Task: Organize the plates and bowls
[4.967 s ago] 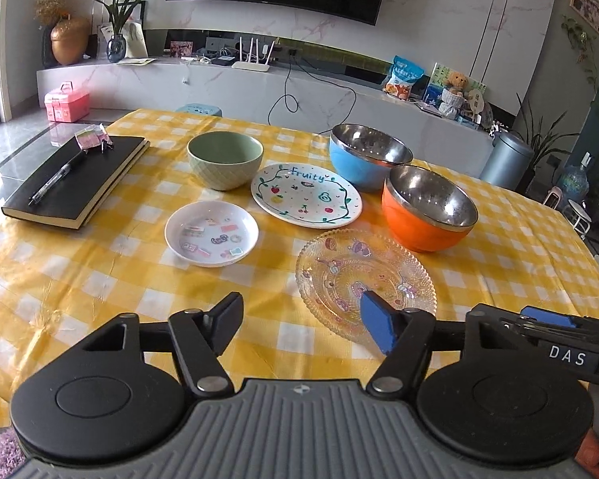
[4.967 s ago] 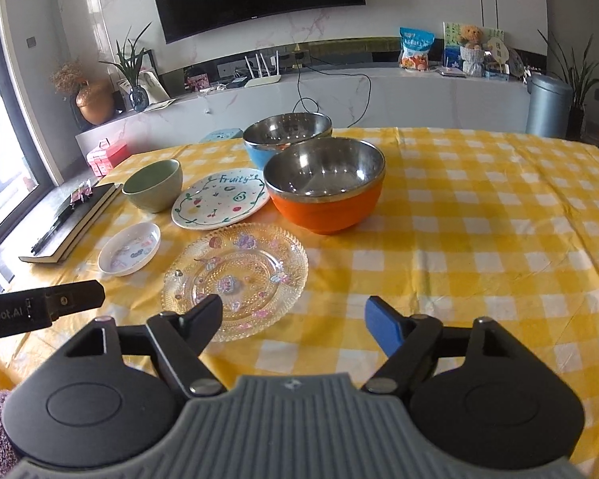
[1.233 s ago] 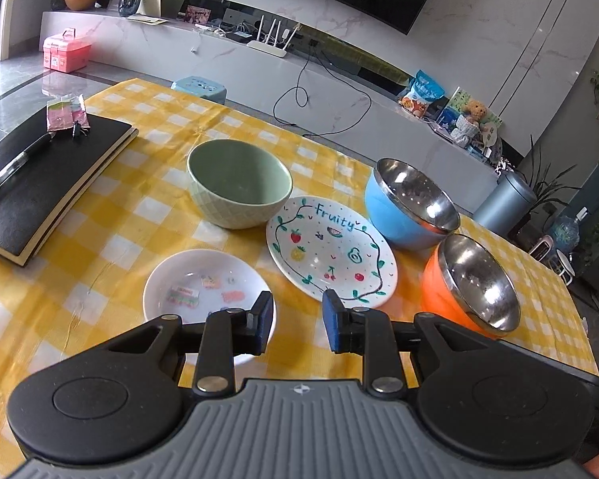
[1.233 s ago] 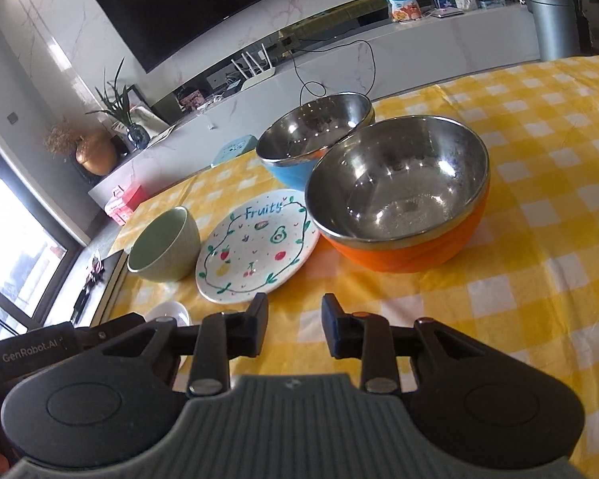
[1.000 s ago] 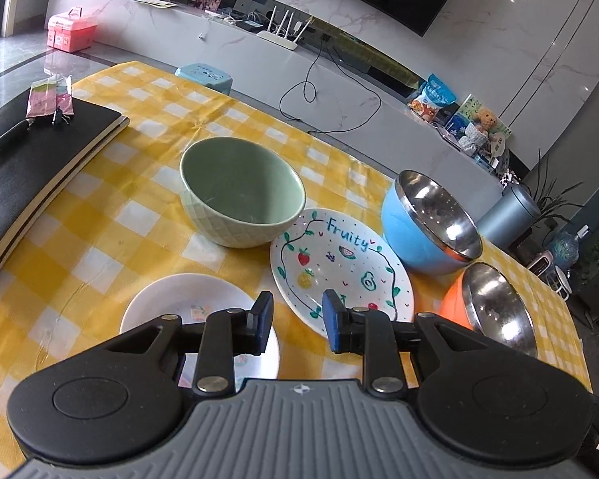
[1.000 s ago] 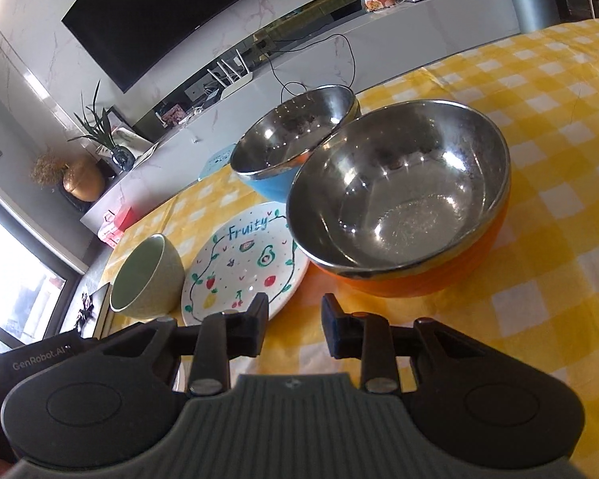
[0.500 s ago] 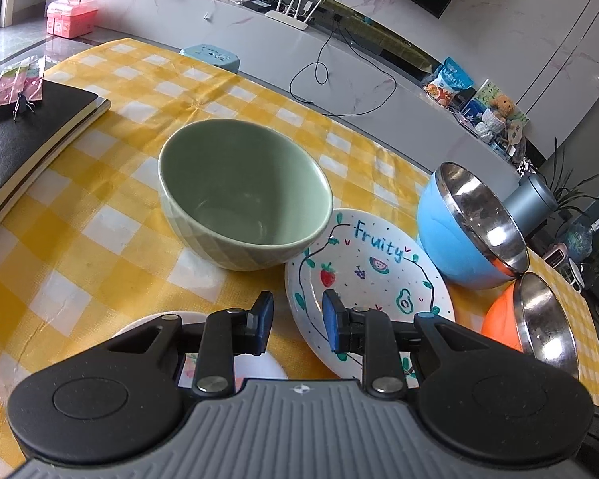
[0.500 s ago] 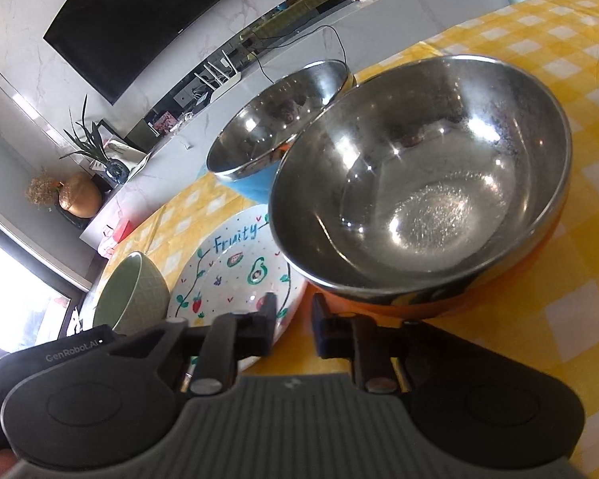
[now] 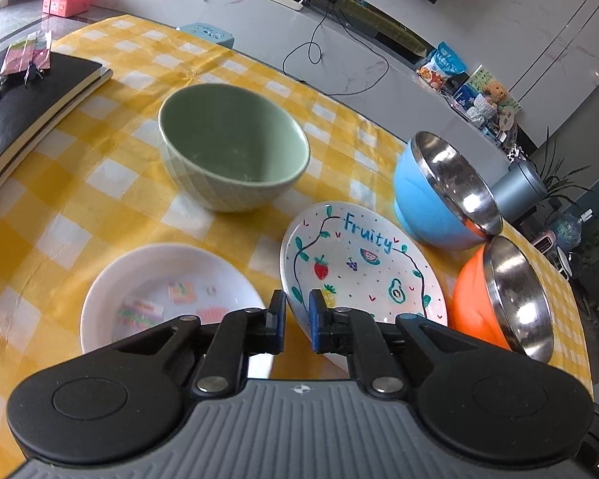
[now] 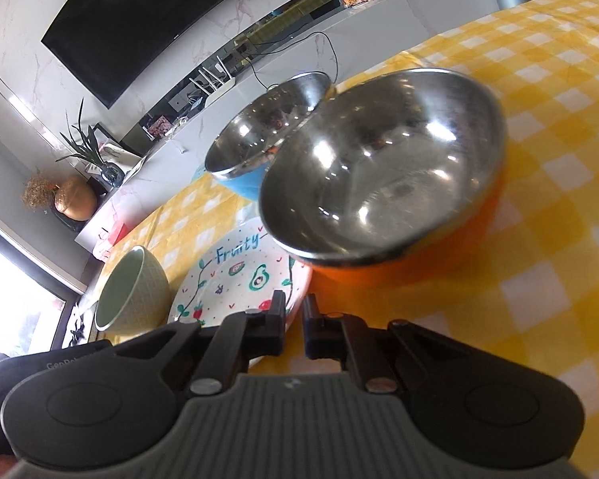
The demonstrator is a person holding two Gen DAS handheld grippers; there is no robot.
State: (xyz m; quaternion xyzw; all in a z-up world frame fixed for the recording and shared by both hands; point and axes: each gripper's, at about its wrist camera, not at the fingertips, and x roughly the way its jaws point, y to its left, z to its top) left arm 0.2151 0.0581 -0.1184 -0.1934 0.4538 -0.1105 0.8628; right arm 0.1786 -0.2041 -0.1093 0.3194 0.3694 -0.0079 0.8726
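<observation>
The left gripper [image 9: 297,319] has its jaws drawn in to a narrow slot. Five seconds ago they stood wide, and half a second ago the gap was clearly larger. The near-left rim of the Fruity plate [image 9: 363,263] now runs up into that slot. I cannot tell whether the pads are actually pressing on the rim or only straddling it.

The right gripper [image 10: 294,325] shows the same change: jaws once wide are now narrow, with the plate's rim nearest the orange bowl [image 10: 379,183] lying in the gap. Here too, contact cannot be confirmed. Both cameras have dropped low and moved in, so the clear glass plate that filled the foreground earlier is out of view.

The Fruity plate seems to lie on the table [image 9: 60,207] between the small white plate [image 9: 167,291] on its left and the orange bowl on its right. The green bowl [image 9: 231,147] and the blue bowl [image 9: 431,199] sit behind it. From the right wrist view, the orange bowl's rim overhangs the plate's edge.

My reading is that this plate has been picked as the first piece to move and the grasp is closing. Lifting comes next, probably to stack it with another plate. The orange bowl crowding the edge is the main thing to clear.
</observation>
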